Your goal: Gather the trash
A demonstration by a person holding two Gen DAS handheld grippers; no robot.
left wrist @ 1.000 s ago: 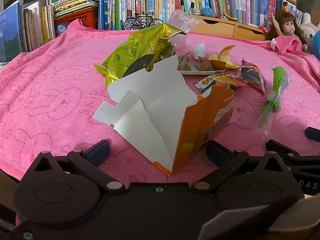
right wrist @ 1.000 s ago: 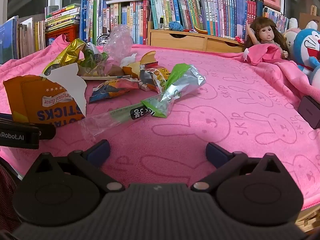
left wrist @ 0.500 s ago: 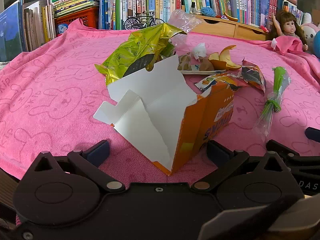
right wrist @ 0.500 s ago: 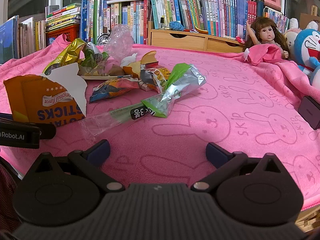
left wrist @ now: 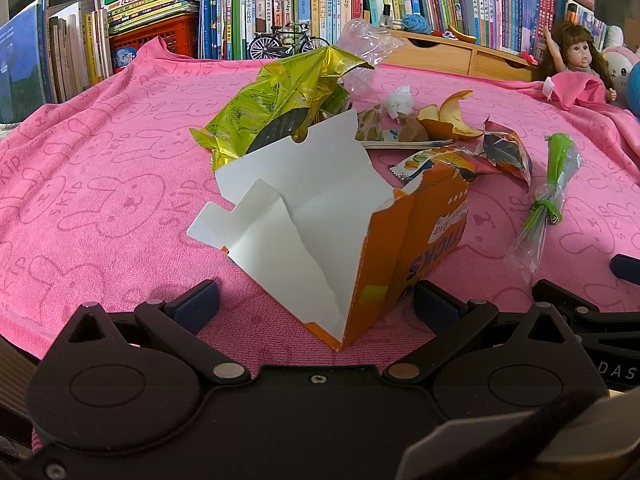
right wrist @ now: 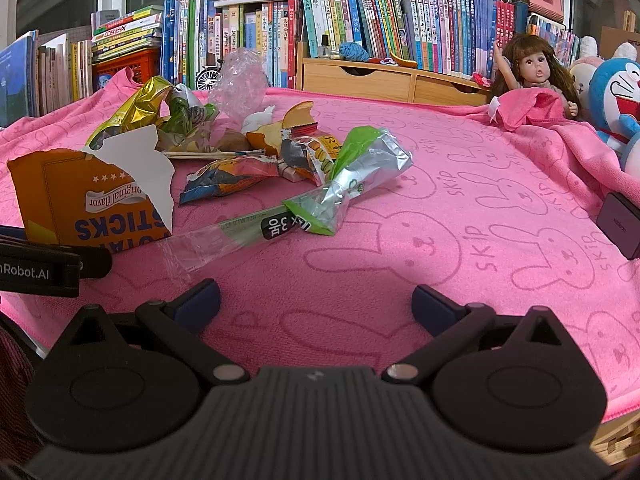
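Note:
A torn orange snack box (left wrist: 360, 240) (right wrist: 88, 204) with white flaps stands on the pink towel (left wrist: 100, 200), its near corner between the fingers of my open left gripper (left wrist: 316, 304), which does not touch it. Behind it lie a yellow-green foil bag (left wrist: 280, 96) (right wrist: 136, 108), a clear plastic bag (left wrist: 368, 40) (right wrist: 240, 80), orange peel (left wrist: 452, 120), a crumpled tissue (left wrist: 396, 100) and colourful wrappers (left wrist: 500, 152) (right wrist: 236, 176). A green and clear wrapper (left wrist: 548, 204) (right wrist: 320, 204) lies ahead of my open right gripper (right wrist: 316, 304), apart from it.
Rows of books (right wrist: 360, 28) and a wooden drawer unit (right wrist: 384, 80) line the back. A doll (right wrist: 532, 76) and plush toys (right wrist: 616, 92) sit at the right. A dark box (right wrist: 620, 224) lies at the right edge. A toy bicycle (left wrist: 284, 40) stands behind the trash.

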